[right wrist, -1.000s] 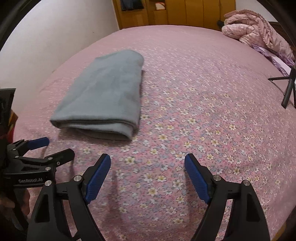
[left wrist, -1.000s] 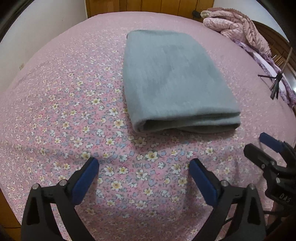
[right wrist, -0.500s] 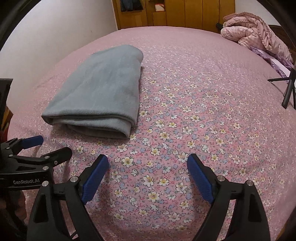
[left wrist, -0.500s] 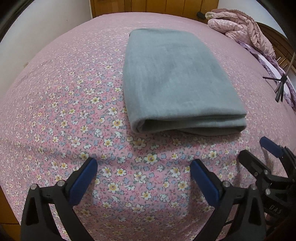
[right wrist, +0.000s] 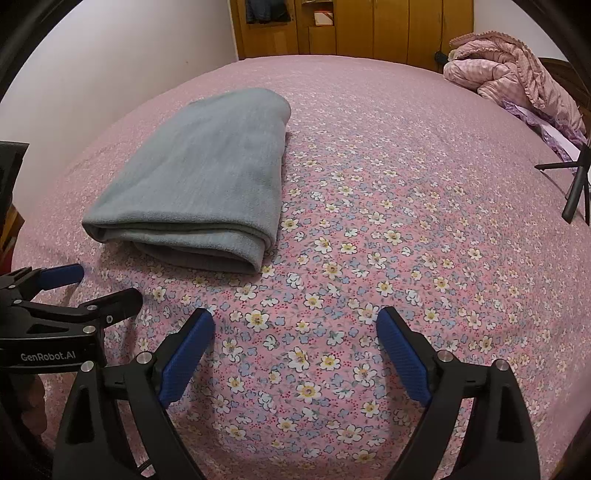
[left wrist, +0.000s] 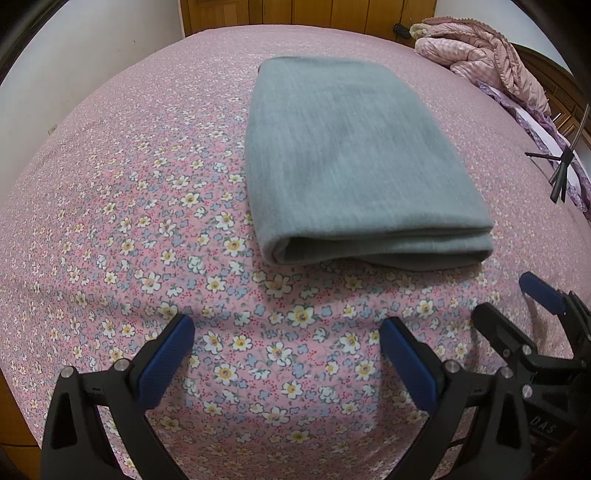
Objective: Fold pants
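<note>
The grey pants (left wrist: 347, 158) lie folded into a thick rectangle on the pink flowered bedspread (left wrist: 129, 206), folded edge toward me. They also show at the left in the right wrist view (right wrist: 207, 177). My left gripper (left wrist: 284, 354) is open and empty, hovering over the bedspread just short of the pants' near edge. My right gripper (right wrist: 295, 347) is open and empty, to the right of the pants' near corner. Each gripper shows at the edge of the other's view: the right one (left wrist: 517, 306), the left one (right wrist: 96, 284).
A pink quilted blanket (right wrist: 513, 85) is bunched at the far right corner of the bed. A black tripod (right wrist: 576, 184) stands at the right edge. Wooden wardrobes (right wrist: 369, 29) stand beyond the bed, with a white wall (right wrist: 110, 66) on the left.
Both grippers have moved forward and a little lower toward the bed; the pants look larger and closer. Both stay open and the pants have not moved.
</note>
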Available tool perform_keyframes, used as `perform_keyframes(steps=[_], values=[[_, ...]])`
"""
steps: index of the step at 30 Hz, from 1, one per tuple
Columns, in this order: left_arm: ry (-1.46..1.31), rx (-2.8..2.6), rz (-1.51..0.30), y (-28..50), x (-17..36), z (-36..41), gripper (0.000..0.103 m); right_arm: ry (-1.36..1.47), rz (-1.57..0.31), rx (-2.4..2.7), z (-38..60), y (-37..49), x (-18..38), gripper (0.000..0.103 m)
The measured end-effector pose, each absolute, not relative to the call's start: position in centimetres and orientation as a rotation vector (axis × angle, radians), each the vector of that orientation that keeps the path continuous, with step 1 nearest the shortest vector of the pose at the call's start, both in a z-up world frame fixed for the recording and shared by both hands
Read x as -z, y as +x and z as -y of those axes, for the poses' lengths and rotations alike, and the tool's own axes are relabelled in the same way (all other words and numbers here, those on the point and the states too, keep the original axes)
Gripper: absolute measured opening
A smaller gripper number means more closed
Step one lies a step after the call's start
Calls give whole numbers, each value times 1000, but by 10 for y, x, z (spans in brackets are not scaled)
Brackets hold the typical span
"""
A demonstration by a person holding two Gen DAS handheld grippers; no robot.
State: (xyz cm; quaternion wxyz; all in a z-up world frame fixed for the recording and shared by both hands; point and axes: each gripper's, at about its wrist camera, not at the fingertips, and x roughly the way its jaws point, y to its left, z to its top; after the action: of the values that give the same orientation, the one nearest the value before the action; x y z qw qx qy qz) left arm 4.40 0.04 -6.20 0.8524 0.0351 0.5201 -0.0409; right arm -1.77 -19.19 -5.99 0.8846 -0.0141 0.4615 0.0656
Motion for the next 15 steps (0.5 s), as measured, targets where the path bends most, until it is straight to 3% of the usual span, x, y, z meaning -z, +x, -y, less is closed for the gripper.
perform_keyframes(steps=[15], values=[[70,89,-1084,41,65,-6,103,-29,-958,-130,188,-20,59,94]])
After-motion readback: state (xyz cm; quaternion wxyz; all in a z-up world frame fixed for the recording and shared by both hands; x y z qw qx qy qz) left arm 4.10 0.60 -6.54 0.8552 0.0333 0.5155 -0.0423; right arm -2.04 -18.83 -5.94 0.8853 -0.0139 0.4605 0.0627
